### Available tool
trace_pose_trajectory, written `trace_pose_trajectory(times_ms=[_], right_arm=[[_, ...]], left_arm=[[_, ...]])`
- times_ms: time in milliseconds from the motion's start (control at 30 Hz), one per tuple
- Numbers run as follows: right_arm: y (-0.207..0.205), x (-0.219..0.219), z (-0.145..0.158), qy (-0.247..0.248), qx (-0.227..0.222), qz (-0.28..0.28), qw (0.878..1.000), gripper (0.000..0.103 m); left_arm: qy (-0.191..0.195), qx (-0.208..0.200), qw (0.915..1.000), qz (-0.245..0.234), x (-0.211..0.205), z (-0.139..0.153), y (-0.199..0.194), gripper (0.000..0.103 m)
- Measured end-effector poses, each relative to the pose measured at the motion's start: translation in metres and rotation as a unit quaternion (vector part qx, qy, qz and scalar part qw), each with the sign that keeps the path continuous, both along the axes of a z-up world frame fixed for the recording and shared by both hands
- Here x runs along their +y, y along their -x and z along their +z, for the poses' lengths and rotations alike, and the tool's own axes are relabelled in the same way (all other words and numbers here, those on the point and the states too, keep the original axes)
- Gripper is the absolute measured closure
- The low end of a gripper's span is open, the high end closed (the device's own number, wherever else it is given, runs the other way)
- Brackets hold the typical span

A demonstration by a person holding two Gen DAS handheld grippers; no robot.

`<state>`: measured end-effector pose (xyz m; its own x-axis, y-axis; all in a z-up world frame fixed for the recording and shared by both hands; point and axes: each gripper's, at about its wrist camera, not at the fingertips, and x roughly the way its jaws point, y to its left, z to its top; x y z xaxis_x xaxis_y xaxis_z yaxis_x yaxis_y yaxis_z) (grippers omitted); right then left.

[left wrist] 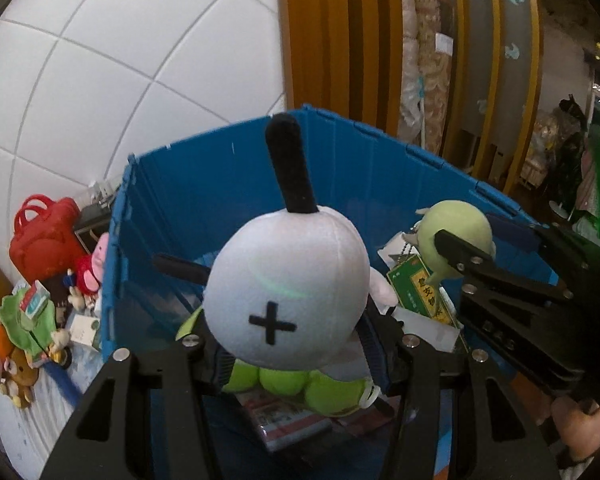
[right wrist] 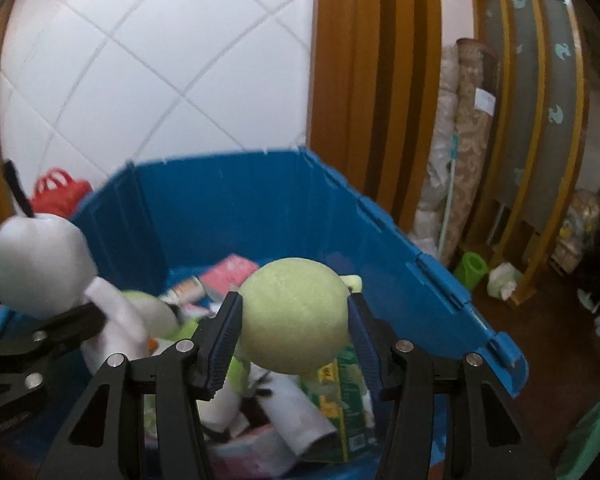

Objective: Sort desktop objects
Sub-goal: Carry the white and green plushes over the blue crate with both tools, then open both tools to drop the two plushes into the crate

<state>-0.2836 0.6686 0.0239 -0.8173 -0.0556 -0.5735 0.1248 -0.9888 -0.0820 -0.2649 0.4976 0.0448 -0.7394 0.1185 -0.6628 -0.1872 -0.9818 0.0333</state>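
Holding a round white plush toy with a black upright ear and a black cross mark [left wrist: 284, 292] between the blue ribbed pads of the left hand-held gripper [left wrist: 292, 354], jaws pinching the toy at its lower sides. Positioned above the open blue plastic folding crate [left wrist: 220, 184], with the toy's head raised over the crate's interior.

Holding a round pale-green plush toy [right wrist: 294, 314] between the pads of the right hand-held gripper [right wrist: 294, 344], jaws pressed against both sides of the ball-shaped head. Located over the same crate, to the right of the white plush; visible in the left wrist view as well, gripped by the black fingers [left wrist: 460, 250] entering from the right.

Lying on the crate floor beneath both toys: a green printed carton with yellow lettering [left wrist: 420, 292], a lime-green soft item [left wrist: 300, 388], a pink-and-white printed flat pack [left wrist: 288, 420], and a white cylindrical roll [right wrist: 296, 412].

Resting outside the crate, left side, on a pale patterned surface: a red handbag with loop handles [left wrist: 46, 236], a pink plush in a red outfit [left wrist: 94, 268], a brown bear plush [left wrist: 18, 376], and a green fabric item [left wrist: 24, 316].

Standing behind the crate: a white quilted wall panel [left wrist: 120, 60] and orange wooden slats [left wrist: 332, 40].
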Motion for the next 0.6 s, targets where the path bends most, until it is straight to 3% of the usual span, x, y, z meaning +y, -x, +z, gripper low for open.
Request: trace_pose_trajectory(times_ms=[233,433,500,567,600], right_arm=[[0.027,0.003,-0.015,-0.024,-0.071,-0.002,0.997,0.05],[0.028,0.0,-0.019,-0.043,-0.108,0.006,0.993,0.046],[0.027,0.0,-0.019,-0.045,-0.111,0.003,0.993,0.036],[0.029,0.0,-0.021,-0.05,-0.117,-0.001,0.992,0.008],[0.029,0.0,-0.021,-0.053,-0.118,-0.001,0.992,0.006]], left_arm=[[0.007,-0.021,0.9997,0.015,0.005,-0.009,0.009,0.047],[0.017,-0.017,0.9994,0.027,0.007,-0.006,0.004,0.022],[0.02,-0.019,0.9992,0.029,0.005,-0.004,0.002,0.02],[0.021,-0.019,0.9991,0.032,0.003,-0.003,-0.001,0.02],[0.026,-0.018,0.9989,0.035,0.001,-0.002,-0.003,0.02]])
